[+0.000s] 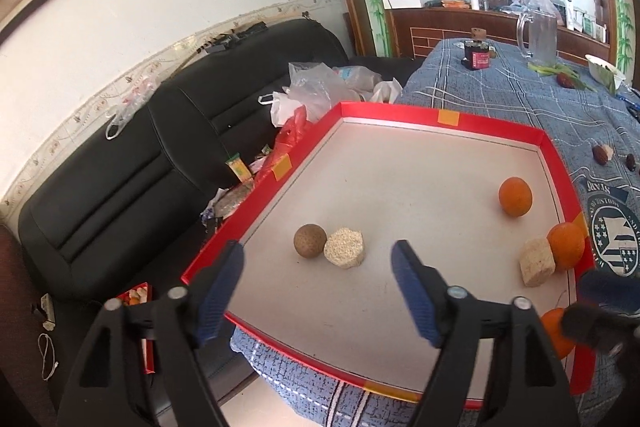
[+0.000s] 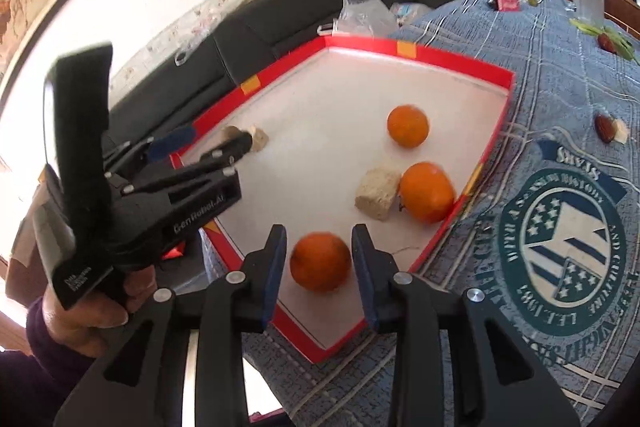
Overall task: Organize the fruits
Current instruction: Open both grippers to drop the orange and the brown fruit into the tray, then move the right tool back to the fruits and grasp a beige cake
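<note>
A red-rimmed tray (image 1: 496, 131) with a white floor lies on the blue tablecloth. In the left wrist view my left gripper (image 1: 318, 249) stands open just short of a brown round fruit (image 1: 310, 241) and a pale grainy cake (image 1: 344, 248), which touch each other on the tray floor. Two oranges (image 1: 515, 195) (image 1: 566, 245) sit near the tray's right rim, the nearer one against a second cake (image 1: 537, 262). My right gripper (image 2: 319, 233) is shut on a third orange (image 2: 320, 261) over the tray's near corner. The left gripper (image 2: 208, 143) hides part of the brown fruit there.
A black sofa (image 1: 120, 179) with plastic bags (image 1: 312, 91) runs along the tray's left side. On the cloth beyond stand a glass mug (image 1: 538, 35) and a dark jar (image 1: 476, 55). Small brown fruits (image 1: 602, 153) lie right of the tray. A hand (image 2: 80, 311) holds the left gripper.
</note>
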Demonstrator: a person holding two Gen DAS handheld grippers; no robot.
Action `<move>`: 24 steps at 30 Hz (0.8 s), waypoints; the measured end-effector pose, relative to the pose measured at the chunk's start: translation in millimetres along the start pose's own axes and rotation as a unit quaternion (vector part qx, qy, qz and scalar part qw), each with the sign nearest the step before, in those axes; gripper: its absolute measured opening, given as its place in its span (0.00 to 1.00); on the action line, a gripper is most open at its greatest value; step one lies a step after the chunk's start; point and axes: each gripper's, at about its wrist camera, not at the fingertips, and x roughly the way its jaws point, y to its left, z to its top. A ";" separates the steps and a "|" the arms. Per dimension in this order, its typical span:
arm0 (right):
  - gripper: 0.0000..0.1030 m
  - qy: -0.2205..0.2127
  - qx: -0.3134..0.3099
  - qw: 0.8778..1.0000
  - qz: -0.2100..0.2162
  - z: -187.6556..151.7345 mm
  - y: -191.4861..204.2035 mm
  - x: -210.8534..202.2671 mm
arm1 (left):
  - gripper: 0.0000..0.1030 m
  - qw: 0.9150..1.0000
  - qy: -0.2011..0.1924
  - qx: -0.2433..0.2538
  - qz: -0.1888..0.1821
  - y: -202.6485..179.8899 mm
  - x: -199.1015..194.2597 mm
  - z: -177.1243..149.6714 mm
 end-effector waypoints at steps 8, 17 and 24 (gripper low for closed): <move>0.40 -0.055 0.045 0.997 -0.009 1.4 -30.8 -39.4 | 0.79 1.000 -0.006 0.021 0.007 -18.0 -12.1 4.2; 0.40 -0.101 0.100 0.989 -0.043 0.6 -79.2 -84.8 | 0.80 0.999 -0.020 0.044 -0.023 -50.4 -29.8 22.3; 0.40 -0.133 0.143 0.973 -0.126 -10.9 -146.0 -141.3 | 0.80 0.993 -0.041 0.080 -0.073 -103.4 -41.3 43.7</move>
